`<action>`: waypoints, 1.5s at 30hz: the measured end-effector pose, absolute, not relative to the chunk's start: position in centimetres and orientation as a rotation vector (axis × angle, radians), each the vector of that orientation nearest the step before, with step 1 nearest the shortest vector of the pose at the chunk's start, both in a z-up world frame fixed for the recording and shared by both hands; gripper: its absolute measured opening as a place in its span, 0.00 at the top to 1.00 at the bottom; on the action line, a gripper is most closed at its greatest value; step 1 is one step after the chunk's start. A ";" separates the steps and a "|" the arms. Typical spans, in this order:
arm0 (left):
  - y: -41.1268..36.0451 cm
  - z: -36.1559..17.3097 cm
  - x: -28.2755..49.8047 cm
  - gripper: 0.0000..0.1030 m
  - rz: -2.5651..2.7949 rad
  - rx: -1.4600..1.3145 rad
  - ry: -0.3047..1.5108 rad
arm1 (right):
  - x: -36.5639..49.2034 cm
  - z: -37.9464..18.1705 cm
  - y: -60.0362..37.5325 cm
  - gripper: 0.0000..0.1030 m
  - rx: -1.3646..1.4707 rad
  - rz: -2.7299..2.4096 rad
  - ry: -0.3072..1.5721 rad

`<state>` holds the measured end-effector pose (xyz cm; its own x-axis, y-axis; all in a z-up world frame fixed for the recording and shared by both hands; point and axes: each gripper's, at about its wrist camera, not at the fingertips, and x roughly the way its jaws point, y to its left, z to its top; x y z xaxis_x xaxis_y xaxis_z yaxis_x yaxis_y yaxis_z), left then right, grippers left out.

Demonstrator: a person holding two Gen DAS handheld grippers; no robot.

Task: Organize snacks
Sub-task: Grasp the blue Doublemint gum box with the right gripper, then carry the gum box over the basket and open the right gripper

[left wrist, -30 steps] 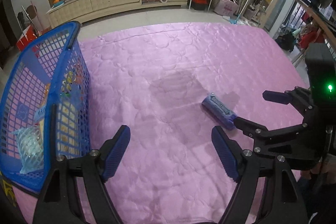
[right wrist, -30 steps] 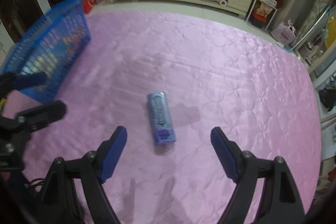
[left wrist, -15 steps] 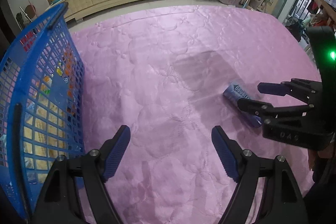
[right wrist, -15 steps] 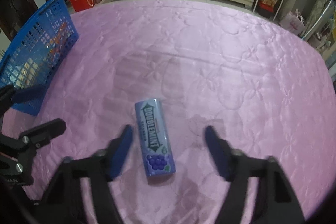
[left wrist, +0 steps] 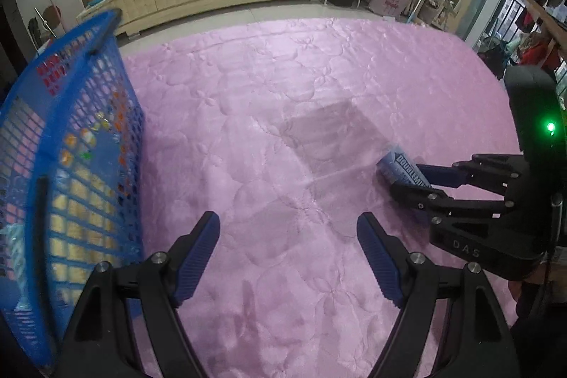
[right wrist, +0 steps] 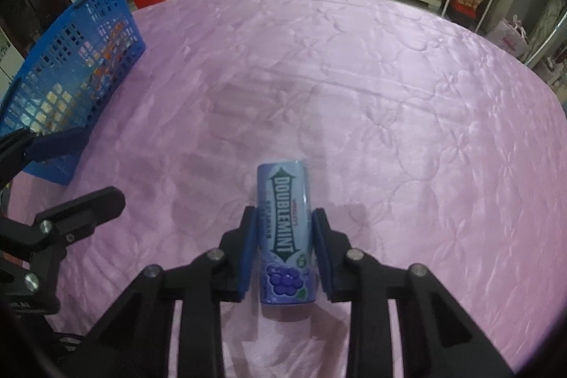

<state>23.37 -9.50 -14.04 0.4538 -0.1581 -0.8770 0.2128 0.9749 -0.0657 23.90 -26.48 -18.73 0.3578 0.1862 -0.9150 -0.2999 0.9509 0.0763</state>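
Lettering on the blue cylindrical gum canister [right wrist: 285, 238] reads "DOUBLEMINT" in white on a green arrow band, with purple grapes printed at its near end. The canister lies on its side on the pink quilted bedspread [right wrist: 389, 94], gripped between the blue pads of the right tongs [right wrist: 284, 257], which press both its sides. "DAS" is embossed on the right tongs' black body in the left wrist view. The left tongs [left wrist: 287, 254] hang wide apart, holding nothing. A blue plastic lattice basket [left wrist: 71, 137] with snack packets inside stands at the far left, well apart from the canister.
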 end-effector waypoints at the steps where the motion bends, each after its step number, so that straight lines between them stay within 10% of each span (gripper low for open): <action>1: -9.4 -13.5 23.1 0.24 -0.229 0.060 1.068 | 23.7 -18.5 -26.4 0.66 -0.108 0.315 1.159; 45: 9.7 0.7 13.8 0.24 -0.031 0.019 0.794 | 16.2 -1.7 -9.3 0.66 -0.129 0.545 0.894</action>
